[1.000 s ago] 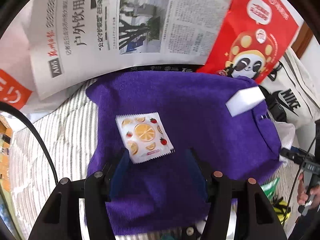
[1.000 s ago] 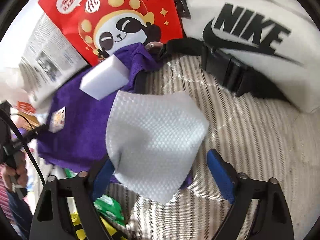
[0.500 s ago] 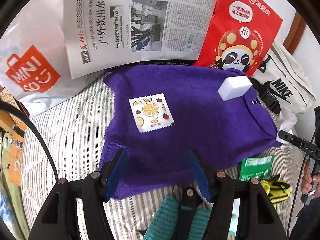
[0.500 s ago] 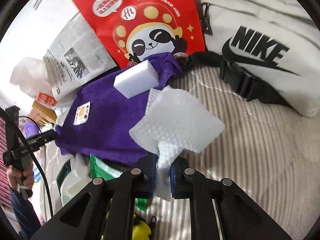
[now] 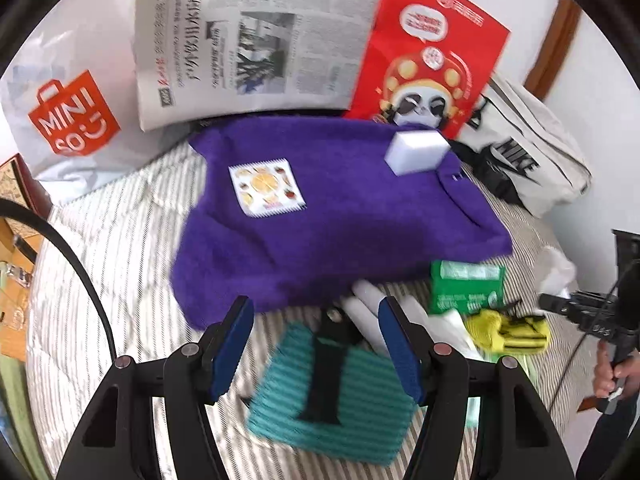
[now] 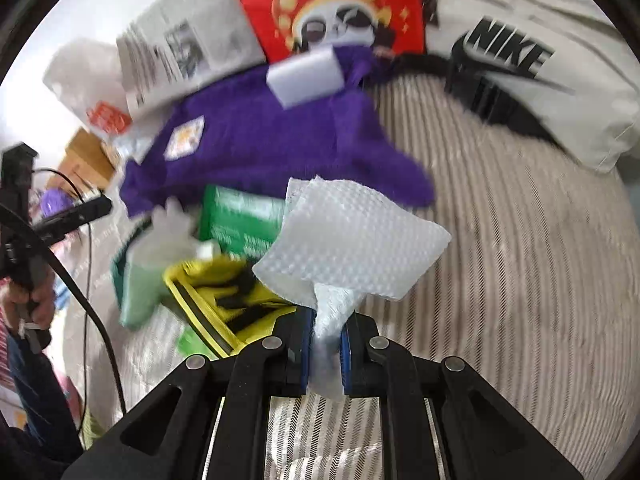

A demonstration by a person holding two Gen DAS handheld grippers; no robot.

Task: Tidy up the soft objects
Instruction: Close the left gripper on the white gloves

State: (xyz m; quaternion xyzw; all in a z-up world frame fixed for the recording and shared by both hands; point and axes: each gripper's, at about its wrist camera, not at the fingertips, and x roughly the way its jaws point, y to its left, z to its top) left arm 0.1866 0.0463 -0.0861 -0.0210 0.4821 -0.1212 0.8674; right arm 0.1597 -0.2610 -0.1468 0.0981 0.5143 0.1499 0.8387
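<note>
Right gripper point(image 6: 325, 344) pinching white embossed wipe point(image 6: 352, 236), lifted over striped bedding point(image 6: 520, 280). Left gripper point(image 5: 316, 344) jaws opening, nothing pinched, above teal knit cloth point(image 5: 360, 400). Farther: purple towel point(image 5: 340, 220) carrying fruit-print sachet point(image 5: 266, 186), white sponge block point(image 5: 416, 152).

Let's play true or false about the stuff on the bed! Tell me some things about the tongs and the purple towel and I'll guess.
1. The right tongs pinch a white paper towel. True.
2. The left tongs hold the fruit packet. False: they hold nothing and are opening; the packet lies on the purple towel.
3. A white sponge sits on the purple towel. True.
4. The red panda bag lies under the green pack. False: the bag stands beyond the towel, apart from the pack.
</note>
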